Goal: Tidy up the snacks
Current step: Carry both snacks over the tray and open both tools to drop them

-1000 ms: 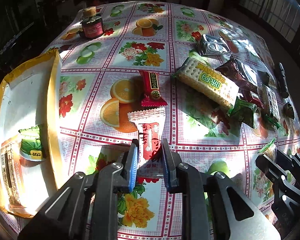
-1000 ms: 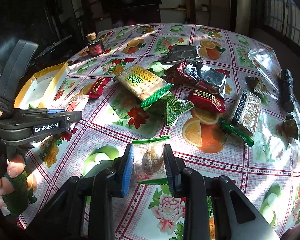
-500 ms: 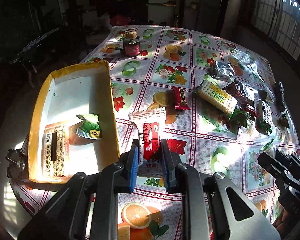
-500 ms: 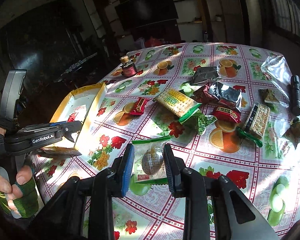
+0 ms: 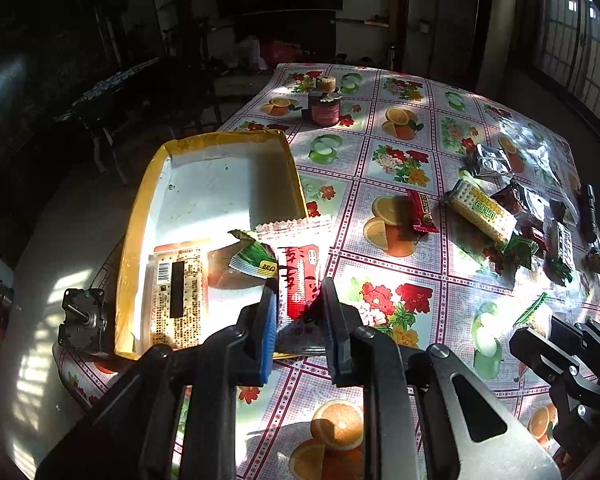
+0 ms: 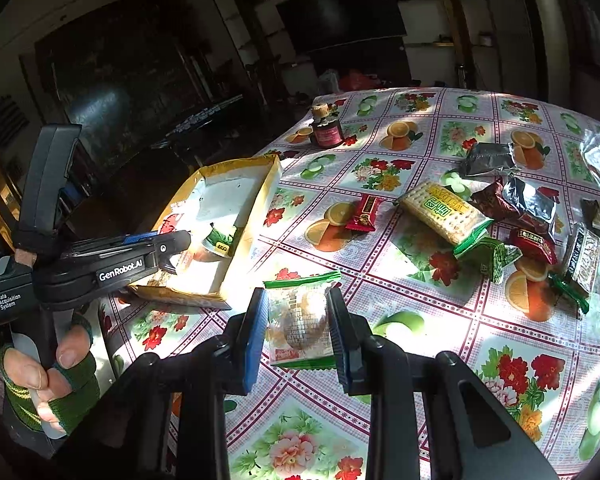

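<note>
Your left tool (image 5: pixel 298 312) pinches a red-and-white snack packet (image 5: pixel 298 268) above the yellow tray's (image 5: pixel 140 216) near corner. Your right tool (image 6: pixel 298 330) pinches a clear green-edged snack bag (image 6: pixel 302 320) over the worktop (image 6: pixel 420 320).

A dim room with strong sunlight on the table

A fruit-and-flower tablecloth (image 5: pixel 400 160) covers the table; behind it stand a dark screen (image 6: pixel 340 12) on a pale wall and a barred window (image 5: pixel 576 28) at right.

A shallow yellow-rimmed cardboard tray (image 5: pixel 216 152) sits at the left of the fruit-print oilcloth table (image 5: pixel 412 288); loose foil snack packets (image 6: pixel 496 200) lie right, a small red-labelled jar (image 5: pixel 324 106) behind.
</note>
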{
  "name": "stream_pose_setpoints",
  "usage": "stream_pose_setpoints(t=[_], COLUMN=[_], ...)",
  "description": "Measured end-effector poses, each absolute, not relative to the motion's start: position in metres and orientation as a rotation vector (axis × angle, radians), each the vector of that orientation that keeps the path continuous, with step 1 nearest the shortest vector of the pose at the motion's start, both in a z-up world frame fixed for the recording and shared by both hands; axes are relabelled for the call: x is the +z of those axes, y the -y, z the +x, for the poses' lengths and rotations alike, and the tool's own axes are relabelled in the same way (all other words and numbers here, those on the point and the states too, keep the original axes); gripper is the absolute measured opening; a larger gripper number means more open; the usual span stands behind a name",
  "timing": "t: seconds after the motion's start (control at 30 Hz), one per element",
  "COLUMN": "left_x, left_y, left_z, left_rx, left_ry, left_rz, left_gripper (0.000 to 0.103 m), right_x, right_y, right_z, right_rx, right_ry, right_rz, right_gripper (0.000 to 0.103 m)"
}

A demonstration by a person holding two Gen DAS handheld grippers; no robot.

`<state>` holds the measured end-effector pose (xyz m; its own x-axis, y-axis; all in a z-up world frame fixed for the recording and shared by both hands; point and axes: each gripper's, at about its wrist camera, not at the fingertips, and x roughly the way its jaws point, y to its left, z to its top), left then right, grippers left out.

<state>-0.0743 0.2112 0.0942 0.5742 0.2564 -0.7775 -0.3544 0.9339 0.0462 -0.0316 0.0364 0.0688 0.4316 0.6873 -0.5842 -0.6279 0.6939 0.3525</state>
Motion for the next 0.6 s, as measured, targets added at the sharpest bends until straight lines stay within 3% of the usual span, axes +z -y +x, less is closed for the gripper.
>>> stream_pose_setpoints(t=[0.6], left_x=[0.085], left_y=[-0.283], left_z=[-0.066], left_rx=[0.439], left_ry=[-0.914], left_rz=[-0.189], left_gripper=[0.022], right_x=[0.074], right_y=[-0.119], right_z=[-0.023], right_rx=[0.966], right_ry=[-0.794], right_rz=[0.021], right_gripper=[0.029])
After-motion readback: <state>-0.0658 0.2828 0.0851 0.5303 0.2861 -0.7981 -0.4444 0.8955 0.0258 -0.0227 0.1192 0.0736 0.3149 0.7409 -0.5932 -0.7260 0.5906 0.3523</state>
